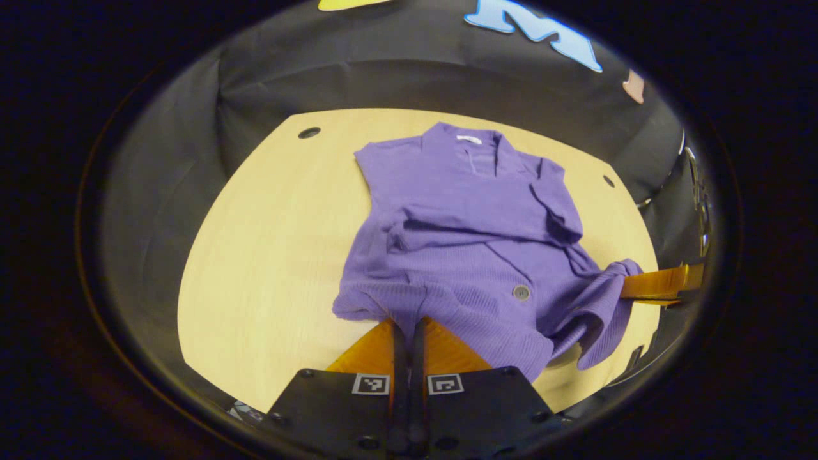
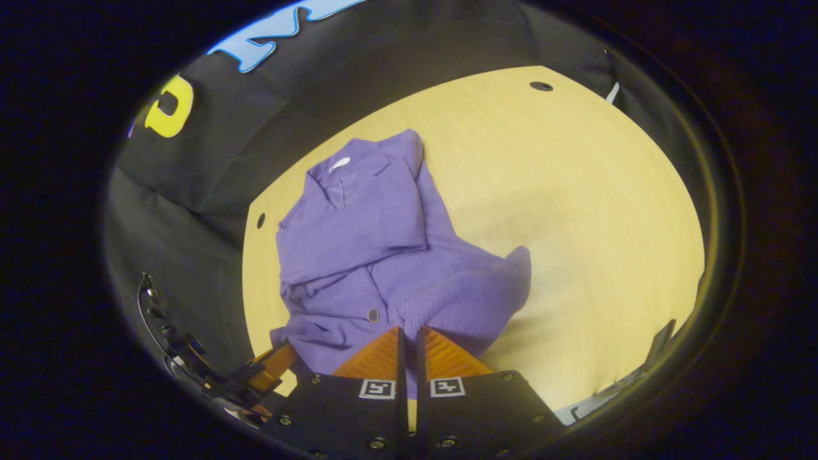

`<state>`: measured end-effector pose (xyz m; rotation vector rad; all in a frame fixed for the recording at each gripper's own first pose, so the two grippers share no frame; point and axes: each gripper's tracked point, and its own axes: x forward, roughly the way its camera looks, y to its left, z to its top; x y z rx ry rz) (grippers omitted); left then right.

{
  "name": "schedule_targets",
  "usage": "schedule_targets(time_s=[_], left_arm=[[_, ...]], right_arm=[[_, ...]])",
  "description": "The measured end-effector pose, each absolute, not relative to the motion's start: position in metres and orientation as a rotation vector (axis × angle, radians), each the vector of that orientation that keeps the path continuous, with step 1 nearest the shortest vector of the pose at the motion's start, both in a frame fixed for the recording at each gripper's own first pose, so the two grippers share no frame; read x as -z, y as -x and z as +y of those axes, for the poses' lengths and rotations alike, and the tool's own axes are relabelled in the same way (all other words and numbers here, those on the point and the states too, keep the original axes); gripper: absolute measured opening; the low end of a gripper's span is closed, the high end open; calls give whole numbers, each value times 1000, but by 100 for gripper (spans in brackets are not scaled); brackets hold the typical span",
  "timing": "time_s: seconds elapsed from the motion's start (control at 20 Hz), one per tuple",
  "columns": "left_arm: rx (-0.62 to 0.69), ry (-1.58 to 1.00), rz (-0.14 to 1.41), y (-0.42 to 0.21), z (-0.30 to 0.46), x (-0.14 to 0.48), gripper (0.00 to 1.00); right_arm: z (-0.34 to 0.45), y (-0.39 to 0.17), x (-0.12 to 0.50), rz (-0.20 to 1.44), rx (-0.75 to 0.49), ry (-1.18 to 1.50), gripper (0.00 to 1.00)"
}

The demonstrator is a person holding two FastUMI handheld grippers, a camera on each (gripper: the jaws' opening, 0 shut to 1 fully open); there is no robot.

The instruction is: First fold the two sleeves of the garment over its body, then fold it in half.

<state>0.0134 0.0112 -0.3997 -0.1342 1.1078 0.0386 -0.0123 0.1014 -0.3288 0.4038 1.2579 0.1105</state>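
Pinching purple garment (image 1: 460, 223) hem, left claw (image 1: 409, 322), right claw (image 2: 409, 332) likewise, button (image 1: 521, 292) between.

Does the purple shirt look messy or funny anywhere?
Yes, a bit. The purple shirt lies with both sleeves folded across its body, but its bottom edge is bunched and lifted off the table where the left gripper and right gripper pinch it. That is mid-fold rumpling; nothing looks torn or damaged.
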Motion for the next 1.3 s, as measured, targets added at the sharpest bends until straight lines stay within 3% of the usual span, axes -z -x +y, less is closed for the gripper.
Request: schedule_targets(time_s=[0.85,1.1,1.3], left_arm=[[-87,259,1000,-237,38,395,7],[-104,251,1002,-296,49,430,7],[-117,204,1055,-305,50,473,7]], right_arm=[[113,-194,330,1077,-88,-440,5],[120,-247,363,1016,-79,-387,5],[120,-256,407,1027,-60,-300,5]])
